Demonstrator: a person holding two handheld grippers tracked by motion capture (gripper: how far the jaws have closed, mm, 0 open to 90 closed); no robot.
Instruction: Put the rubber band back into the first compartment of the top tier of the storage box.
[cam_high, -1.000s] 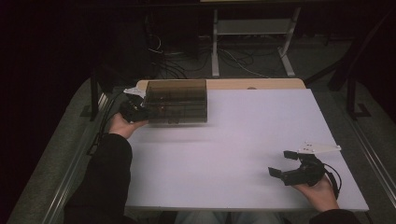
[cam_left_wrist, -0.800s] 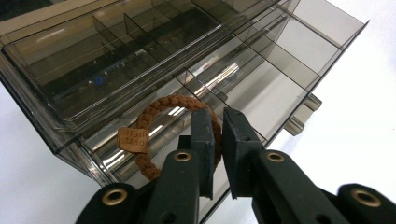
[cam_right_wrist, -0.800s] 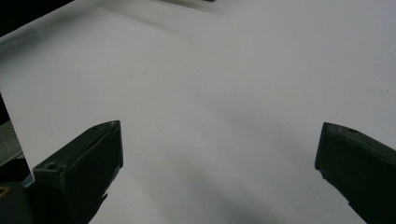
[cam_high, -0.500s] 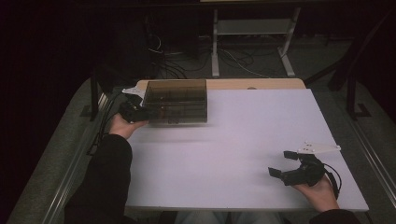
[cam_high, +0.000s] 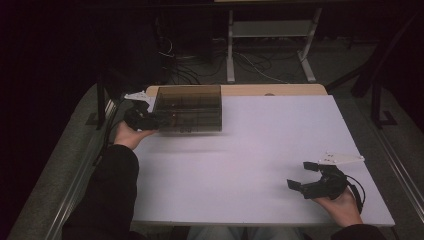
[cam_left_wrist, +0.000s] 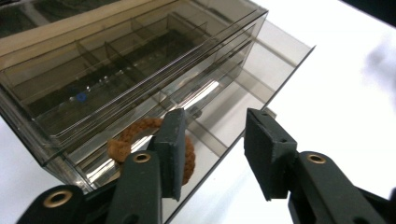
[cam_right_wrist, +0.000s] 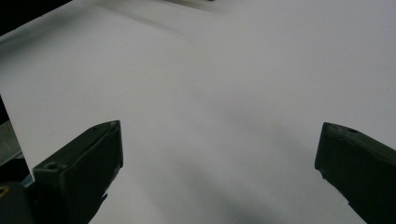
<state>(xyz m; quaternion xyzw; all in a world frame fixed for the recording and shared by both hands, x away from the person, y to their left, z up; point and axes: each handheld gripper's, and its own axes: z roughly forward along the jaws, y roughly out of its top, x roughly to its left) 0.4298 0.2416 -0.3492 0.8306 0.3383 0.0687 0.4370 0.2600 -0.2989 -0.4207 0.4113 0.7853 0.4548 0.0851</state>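
Observation:
A smoky clear plastic drawer box (cam_high: 187, 107) stands at the table's back left. In the left gripper view its compartments (cam_left_wrist: 116, 74) are close, and a low drawer (cam_left_wrist: 261, 60) sticks out of it. A brown braided ring (cam_left_wrist: 123, 140) lies in that drawer, partly behind one jaw. My left gripper (cam_high: 150, 120) is at the box's left end, and its jaws (cam_left_wrist: 212, 123) stand apart over the drawer's edge with nothing pinched. My right gripper (cam_high: 299, 174) rests open near the front right corner, its jaws (cam_right_wrist: 219, 130) wide over bare table.
The white table (cam_high: 260, 140) has a wooden strip along its far edge behind the box. Metal rails run along both sides, and cables and a white stand lie on the dark floor beyond.

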